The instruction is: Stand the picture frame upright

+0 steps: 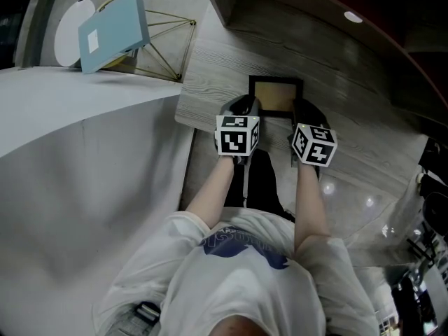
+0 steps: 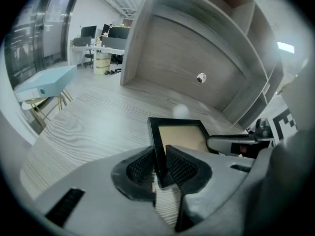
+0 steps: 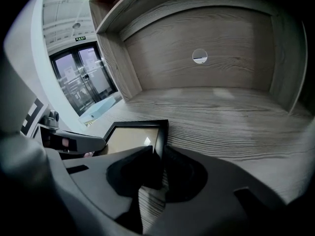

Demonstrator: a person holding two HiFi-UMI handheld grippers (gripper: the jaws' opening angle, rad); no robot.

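Note:
The black picture frame [image 1: 276,95] with a tan panel lies about flat on the wooden shelf [image 1: 217,61], straight ahead of me. My left gripper [image 1: 241,108] holds the frame's left rail; in the left gripper view that black rail [image 2: 158,146] is pinched between the ribbed pads [image 2: 181,167]. My right gripper [image 1: 306,112] holds the opposite rail, and the right gripper view shows the frame's right edge [image 3: 161,134] squeezed between its dark pads [image 3: 140,162]. The near ends of both rails are hidden inside the jaws.
A light blue box [image 1: 112,28] rests on a gold wire stand [image 1: 166,47] at the far left, beside a white disc [image 1: 68,25]. The shelf's back wall has a round hole [image 3: 200,56]. A white curved counter [image 1: 84,159] lies to my left.

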